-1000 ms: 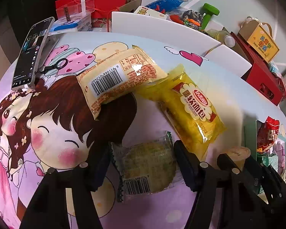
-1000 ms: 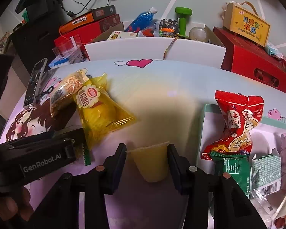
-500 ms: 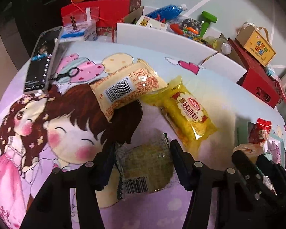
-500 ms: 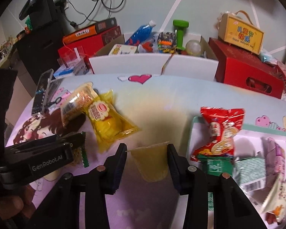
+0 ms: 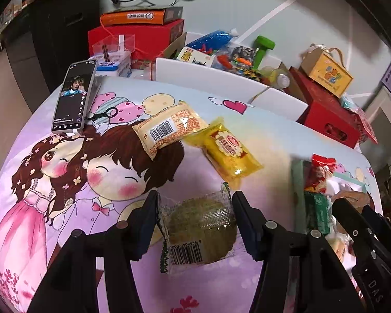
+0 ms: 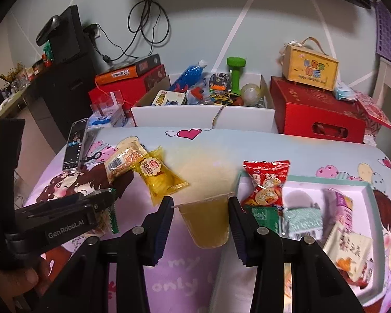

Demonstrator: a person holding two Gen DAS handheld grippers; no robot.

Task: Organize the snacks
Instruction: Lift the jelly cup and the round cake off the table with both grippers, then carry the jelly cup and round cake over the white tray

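Note:
My left gripper (image 5: 194, 217) is shut on a clear-wrapped green round cake (image 5: 199, 230), held above the cartoon tablecloth. My right gripper (image 6: 200, 221) is shut on a yellow jelly cup (image 6: 206, 221), held just left of the teal-rimmed tray (image 6: 325, 180). The tray holds a red candy-shaped pack (image 6: 267, 184), a green pack (image 6: 263, 215) and several other snacks. A yellow bread pack (image 5: 230, 154) and a cream barcoded pack (image 5: 169, 127) lie on the cloth; both also show in the right wrist view, the yellow pack (image 6: 159, 174) beside the cream pack (image 6: 122, 160).
A phone (image 5: 74, 96) leans at the table's far left. White box walls (image 6: 203, 117), red boxes (image 6: 315, 114), a green dumbbell (image 6: 234, 74) and toys stand behind the table. My left gripper's body (image 6: 54, 224) shows at the lower left.
Both grippers have risen and pulled back, each keeping its snack. The green cake has come up off the cloth. The right gripper with the jelly cup now stands nearer the tray.

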